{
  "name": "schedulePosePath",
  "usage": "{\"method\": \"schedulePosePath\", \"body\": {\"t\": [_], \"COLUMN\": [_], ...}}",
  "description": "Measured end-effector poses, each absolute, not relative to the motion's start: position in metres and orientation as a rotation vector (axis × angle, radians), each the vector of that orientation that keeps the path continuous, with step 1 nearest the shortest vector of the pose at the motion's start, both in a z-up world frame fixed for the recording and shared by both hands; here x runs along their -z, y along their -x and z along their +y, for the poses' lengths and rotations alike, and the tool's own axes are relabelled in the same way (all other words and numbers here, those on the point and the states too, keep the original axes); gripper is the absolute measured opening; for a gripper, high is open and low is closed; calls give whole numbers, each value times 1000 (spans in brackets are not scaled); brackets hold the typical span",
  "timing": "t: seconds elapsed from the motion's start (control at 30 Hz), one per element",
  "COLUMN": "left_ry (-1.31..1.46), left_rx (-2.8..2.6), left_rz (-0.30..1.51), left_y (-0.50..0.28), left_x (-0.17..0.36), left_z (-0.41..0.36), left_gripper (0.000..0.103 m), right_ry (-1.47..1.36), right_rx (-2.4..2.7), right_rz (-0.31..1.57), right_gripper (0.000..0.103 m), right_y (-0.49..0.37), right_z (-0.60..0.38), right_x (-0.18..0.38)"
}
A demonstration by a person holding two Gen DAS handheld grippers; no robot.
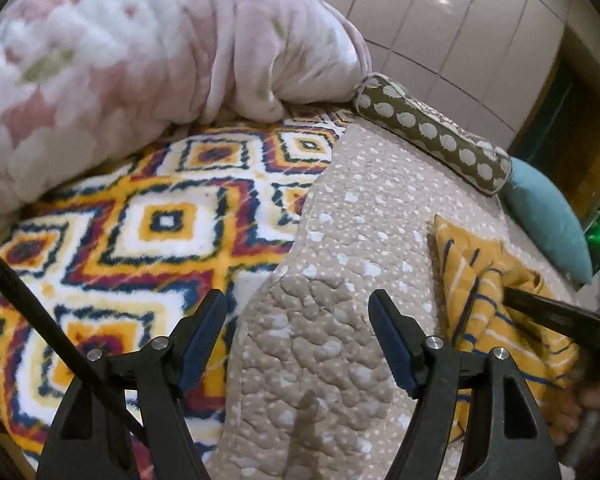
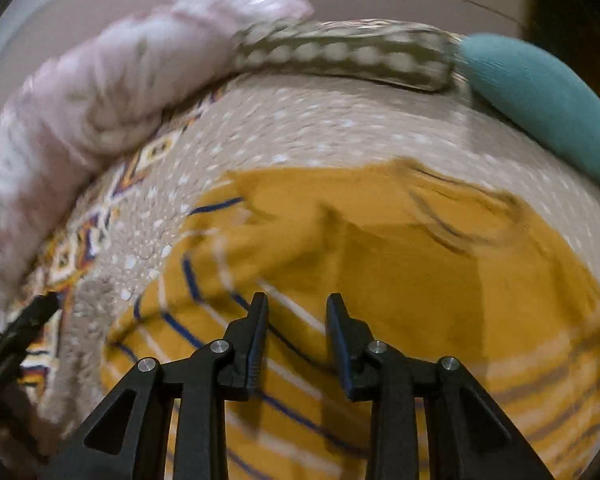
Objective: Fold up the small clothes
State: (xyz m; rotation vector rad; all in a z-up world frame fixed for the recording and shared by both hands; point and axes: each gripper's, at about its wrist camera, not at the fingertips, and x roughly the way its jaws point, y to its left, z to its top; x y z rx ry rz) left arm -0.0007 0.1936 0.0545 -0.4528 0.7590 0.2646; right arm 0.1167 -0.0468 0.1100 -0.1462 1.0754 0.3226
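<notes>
A mustard-yellow small garment (image 2: 400, 248) with blue and white stripes lies rumpled on the beige dotted quilt (image 2: 300, 128). My right gripper (image 2: 298, 304) hovers just above it, jaws partly open and empty. In the left wrist view the garment (image 1: 476, 280) is at the right, with the right gripper's finger (image 1: 556, 312) over it. My left gripper (image 1: 298, 300) is wide open and empty above the quilt (image 1: 364, 208), well left of the garment.
A fluffy pink blanket (image 1: 132, 60) is piled at the back left. A colourful diamond-pattern blanket (image 1: 148, 224) lies left of the quilt. A brown dotted bolster (image 1: 432, 132) and a teal cushion (image 1: 548, 212) line the far edge. Tiled floor (image 1: 440, 20) lies beyond.
</notes>
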Motion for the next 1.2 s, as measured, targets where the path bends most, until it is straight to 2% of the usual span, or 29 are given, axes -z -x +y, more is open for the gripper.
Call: {"method": "schedulePosePath", "body": {"t": [0.23, 0.43, 0.6, 0.77, 0.93, 1.17, 1.2], "left_ry": [477, 480, 487, 543, 571, 550, 552], "left_rx": [-267, -255, -267, -279, -312, -328, -328], "left_rz": [753, 776, 762, 763, 765, 767, 767], "left_y": [-2, -6, -2, 2, 7, 15, 14], "left_x": [-54, -52, -56, -53, -49, -48, -47], "left_z": [204, 205, 207, 218, 225, 224, 225], "left_gripper": [73, 73, 73, 73, 73, 73, 73], "right_ry": [427, 406, 328, 408, 631, 884, 891], "right_rx": [-255, -246, -350, -568, -700, -613, -597], "right_rz": [1086, 1070, 991, 986, 953, 915, 917], "right_gripper": [33, 34, 34, 34, 34, 34, 30], "right_y": [-181, -193, -149, -56, 28, 42, 40], "right_z": [52, 66, 57, 54, 69, 83, 82], "right_x": [-75, -88, -130, -144, -120, -68, -60]}}
